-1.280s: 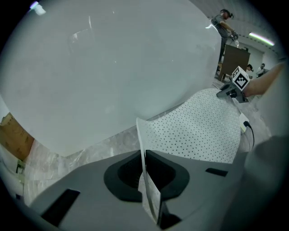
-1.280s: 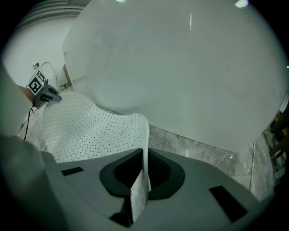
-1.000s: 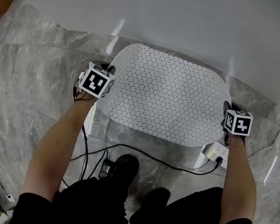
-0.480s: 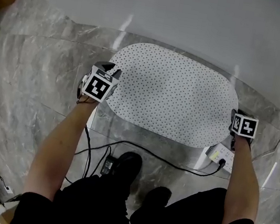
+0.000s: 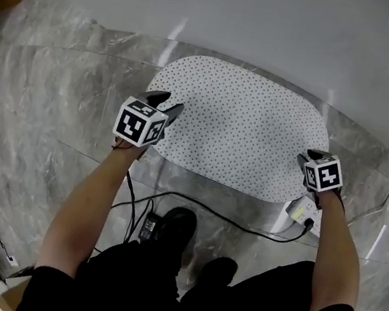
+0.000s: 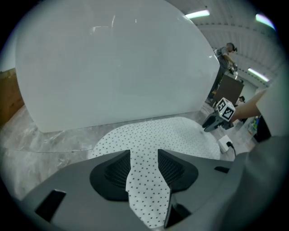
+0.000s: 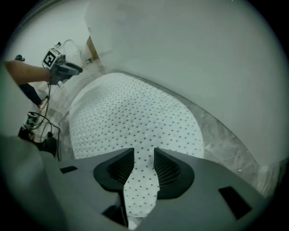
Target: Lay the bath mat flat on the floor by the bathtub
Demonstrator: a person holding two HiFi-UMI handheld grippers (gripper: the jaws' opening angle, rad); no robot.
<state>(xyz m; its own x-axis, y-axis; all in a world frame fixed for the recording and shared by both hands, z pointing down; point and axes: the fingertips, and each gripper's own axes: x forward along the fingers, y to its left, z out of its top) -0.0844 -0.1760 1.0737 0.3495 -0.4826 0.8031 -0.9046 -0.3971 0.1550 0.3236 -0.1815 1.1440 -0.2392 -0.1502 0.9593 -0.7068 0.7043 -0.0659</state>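
Note:
The white dotted bath mat (image 5: 236,125) lies spread flat on the grey marble floor, right against the white bathtub (image 5: 274,31). My left gripper (image 5: 165,103) hovers at the mat's left edge, and its jaws are opening. In the left gripper view the mat (image 6: 153,135) shows in the gap between the jaws (image 6: 144,158), with no pad pressing on it. My right gripper (image 5: 304,159) is at the mat's right edge, also opening. In the right gripper view its jaws (image 7: 144,155) stand apart over the mat (image 7: 131,117).
A white power strip (image 5: 302,210) lies just behind the mat's near right corner. A black cable (image 5: 207,212) runs from it to an adapter (image 5: 149,228) beside the person's shoes (image 5: 176,231). The tub wall (image 6: 108,67) bounds the far side.
The mat has settled flat on the floor. Both grippers have moved slightly inward along its ends, and their jaws have gone from shut on the mat's edges to apart.

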